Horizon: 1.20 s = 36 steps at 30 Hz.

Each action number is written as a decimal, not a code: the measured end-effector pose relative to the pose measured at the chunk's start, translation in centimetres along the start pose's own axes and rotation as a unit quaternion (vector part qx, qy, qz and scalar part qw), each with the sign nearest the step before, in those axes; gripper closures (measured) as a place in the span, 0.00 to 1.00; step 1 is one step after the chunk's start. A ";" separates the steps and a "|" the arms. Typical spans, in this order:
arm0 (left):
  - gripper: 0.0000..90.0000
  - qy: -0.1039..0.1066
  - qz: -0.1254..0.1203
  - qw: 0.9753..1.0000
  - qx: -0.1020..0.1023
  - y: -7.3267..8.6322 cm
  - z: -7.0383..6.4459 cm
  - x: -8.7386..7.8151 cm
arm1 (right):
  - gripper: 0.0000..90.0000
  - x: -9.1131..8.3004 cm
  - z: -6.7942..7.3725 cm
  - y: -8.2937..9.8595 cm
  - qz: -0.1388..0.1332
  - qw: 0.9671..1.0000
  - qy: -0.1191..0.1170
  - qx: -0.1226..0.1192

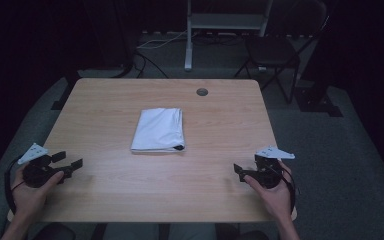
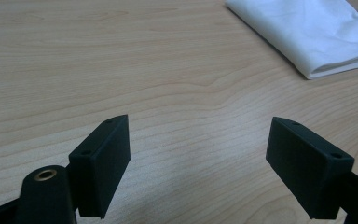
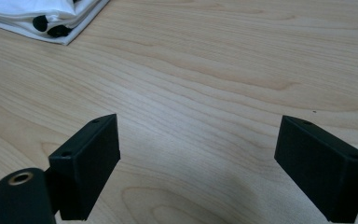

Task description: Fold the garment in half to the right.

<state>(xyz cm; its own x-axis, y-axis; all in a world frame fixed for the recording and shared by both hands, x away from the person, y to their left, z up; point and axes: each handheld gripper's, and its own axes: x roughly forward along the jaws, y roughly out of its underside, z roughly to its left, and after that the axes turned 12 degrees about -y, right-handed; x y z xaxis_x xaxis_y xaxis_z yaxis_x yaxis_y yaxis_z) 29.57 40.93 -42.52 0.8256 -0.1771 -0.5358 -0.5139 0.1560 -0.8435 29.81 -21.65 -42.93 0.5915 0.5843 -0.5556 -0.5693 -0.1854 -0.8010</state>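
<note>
Cloth [image 1: 158,130], white and folded into a neat rectangle, lies flat near the middle of my counter [image 1: 105,100], its long sides running away from me. In the high view its surface looks smooth with a few soft creases, and a small dark spot sits at its near right corner. My right gripper view brings that corner closer: the layers stack one on another at the edge, and two small black bits [image 3: 49,26] peek out between the folds; I cannot tell what they are. My left gripper view shows the other near corner of the cloth [image 2: 317,32], where the folded edge is thick, with several layers showing along the side and light wrinkles across the top.

My left tongs [image 1: 70,161] rest low over the near left part of the counter, held in my left hand [image 1: 32,187], well apart from the cloth. Their jaws stand wide, with bare pale wood grain between them and nothing held. My right tongs [image 1: 237,170] sit over the near right part of the counter in my right hand [image 1: 275,190], also well apart from the cloth, and their jaws are spread just as wide over bare wood. Both point inward and forward, toward the cloth between them.

A small round hole [image 1: 202,92] sits in the counter beyond the cloth, near the far edge. Past the counter, a dark folding chair [image 1: 275,50] stands on the grey floor.
</note>
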 end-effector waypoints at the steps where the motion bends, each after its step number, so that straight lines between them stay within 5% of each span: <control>1: 0.24 0.000 -0.001 1.000 -0.001 0.0 0.0 0.0 | 0.15 0.0 0.0 0.0 0.000 1.000 0.001 0.001; 36: 0.24 -0.002 0.003 1.000 -0.005 0.8 -0.3 1.1 | 0.15 0.5 -1.2 1.0 -0.016 0.999 0.021 0.019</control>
<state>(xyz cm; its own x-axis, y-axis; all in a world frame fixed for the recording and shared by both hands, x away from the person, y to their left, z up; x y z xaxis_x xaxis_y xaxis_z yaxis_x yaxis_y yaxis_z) 30.00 40.54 -43.79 0.8238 -0.1727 -0.5400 -0.5204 0.1474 -0.8411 30.24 -22.52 -44.29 0.6329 0.5548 -0.5400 -0.5708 -0.1368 -0.8096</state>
